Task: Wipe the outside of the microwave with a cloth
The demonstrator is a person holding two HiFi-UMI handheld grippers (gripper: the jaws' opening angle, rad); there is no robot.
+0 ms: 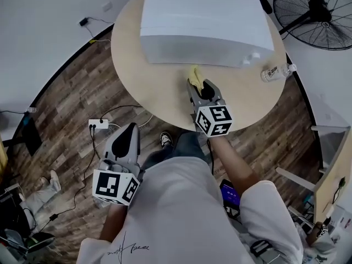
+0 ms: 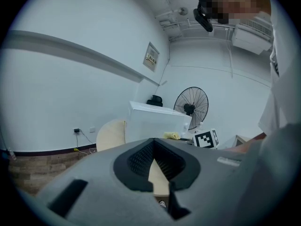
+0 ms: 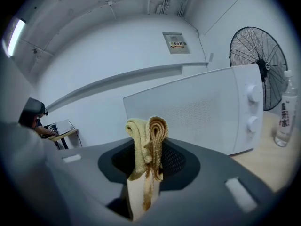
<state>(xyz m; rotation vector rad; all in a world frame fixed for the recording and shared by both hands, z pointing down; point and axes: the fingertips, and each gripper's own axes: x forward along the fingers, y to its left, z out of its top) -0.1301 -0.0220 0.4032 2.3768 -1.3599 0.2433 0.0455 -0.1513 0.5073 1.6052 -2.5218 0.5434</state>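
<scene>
Nearest, 1 left hand-held gripper point(image 1: 130, 133) hangs off the round surface point(image 1: 137, 81), its jaws pressed together on nothing. 1 right hand-held gripper point(image 1: 198, 86) pinches 1 folded yellow cloth point(image 1: 194, 74) over the surface, close before 1 white microwave point(image 1: 203, 21). Farther off: 1 bottle point(image 1: 274, 72), 1 fan point(image 1: 313, 7).

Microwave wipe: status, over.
Right tool shut on yellow cloth, at microwave front, contact unclear. Left tool shut, empty, low beside table. Water bottle right of microwave, not in the way.
</scene>
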